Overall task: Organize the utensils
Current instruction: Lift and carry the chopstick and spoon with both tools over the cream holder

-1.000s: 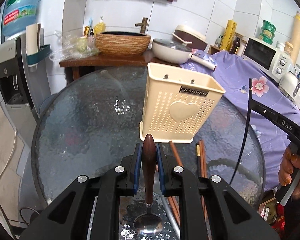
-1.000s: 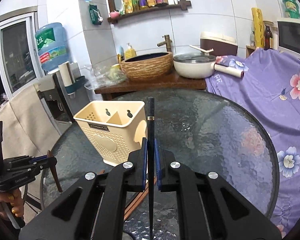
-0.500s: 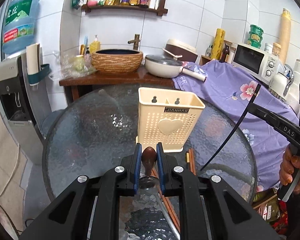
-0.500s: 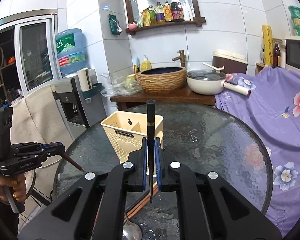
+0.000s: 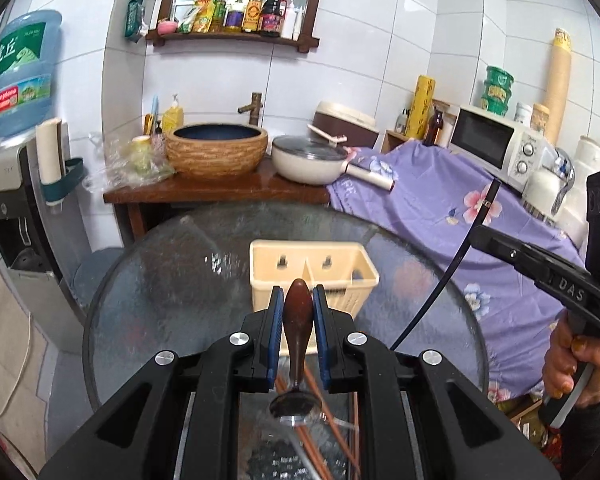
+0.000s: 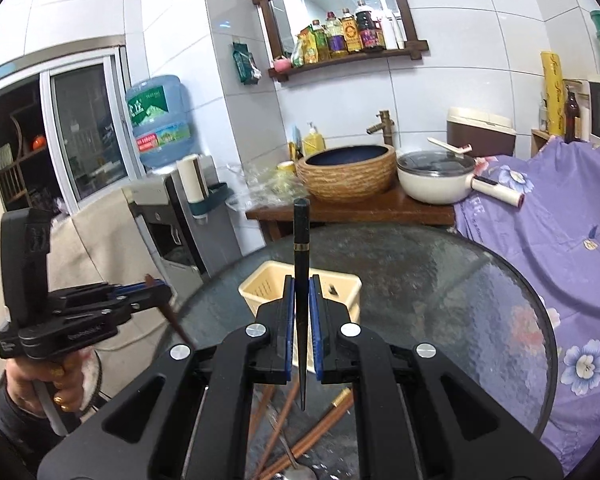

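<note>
My left gripper [image 5: 297,308] is shut on a spoon [image 5: 298,328] by its brown wooden handle, metal bowl hanging near the camera. It hangs above the glass table [image 5: 172,280], short of the cream utensil holder [image 5: 332,276]. My right gripper [image 6: 301,300] is shut on a black chopstick [image 6: 301,240], held upright with its tip pointing down. The holder [image 6: 260,288] lies just beyond it. Brown chopsticks [image 6: 320,428] and a metal spoon [image 6: 296,468] lie on the glass below. Each gripper shows in the other's view: the right [image 5: 484,238] and the left [image 6: 156,292].
A wooden counter [image 5: 220,190] with a woven basin [image 5: 217,152] and a white pan [image 5: 308,160] stands behind the table. A purple flowered cloth [image 5: 440,208] covers furniture on the right, with a microwave [image 5: 496,144] on it. A water dispenser [image 6: 160,208] stands at the left.
Both grippers have risen with their utensils, so the table and holder look smaller and lower. The spoon and the black chopstick have come up off the glass.
</note>
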`<action>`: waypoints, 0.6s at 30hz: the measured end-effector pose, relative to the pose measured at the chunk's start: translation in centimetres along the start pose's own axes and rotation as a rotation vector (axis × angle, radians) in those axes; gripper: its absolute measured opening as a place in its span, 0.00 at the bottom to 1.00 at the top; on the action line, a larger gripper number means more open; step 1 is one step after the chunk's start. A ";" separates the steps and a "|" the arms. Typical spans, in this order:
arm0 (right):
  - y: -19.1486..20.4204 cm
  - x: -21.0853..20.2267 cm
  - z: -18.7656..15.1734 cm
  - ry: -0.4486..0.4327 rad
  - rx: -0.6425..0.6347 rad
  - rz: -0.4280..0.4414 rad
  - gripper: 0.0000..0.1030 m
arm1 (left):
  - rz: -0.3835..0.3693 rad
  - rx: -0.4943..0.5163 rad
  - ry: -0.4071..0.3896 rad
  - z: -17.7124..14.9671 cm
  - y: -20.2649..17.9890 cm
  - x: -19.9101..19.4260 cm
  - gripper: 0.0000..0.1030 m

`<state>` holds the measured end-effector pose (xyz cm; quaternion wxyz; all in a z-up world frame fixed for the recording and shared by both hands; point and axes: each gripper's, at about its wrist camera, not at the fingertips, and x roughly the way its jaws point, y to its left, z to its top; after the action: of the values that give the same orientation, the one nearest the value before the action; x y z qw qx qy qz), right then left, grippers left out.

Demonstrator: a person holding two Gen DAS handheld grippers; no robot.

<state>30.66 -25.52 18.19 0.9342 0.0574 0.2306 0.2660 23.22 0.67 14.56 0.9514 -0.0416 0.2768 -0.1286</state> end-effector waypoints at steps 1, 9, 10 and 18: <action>0.1 0.0 0.6 -0.006 0.004 0.003 0.08 | 0.001 -0.003 -0.011 1.0 -0.1 0.0 0.14; 0.8 -0.3 6.7 -0.119 0.018 -0.014 0.08 | 0.054 -0.010 -0.119 8.4 -0.9 0.0 0.14; 1.0 -0.3 7.3 -0.135 0.012 -0.025 0.08 | 0.068 -0.011 -0.133 9.4 -1.0 0.4 0.14; 0.6 1.9 8.4 -0.187 0.009 -0.113 0.08 | 0.117 -0.042 -0.115 10.6 -0.6 5.1 0.14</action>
<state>35.73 -23.91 25.03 0.9649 0.0730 0.1464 0.2054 32.94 -1.23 20.93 0.9705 -0.0526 0.2261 -0.0645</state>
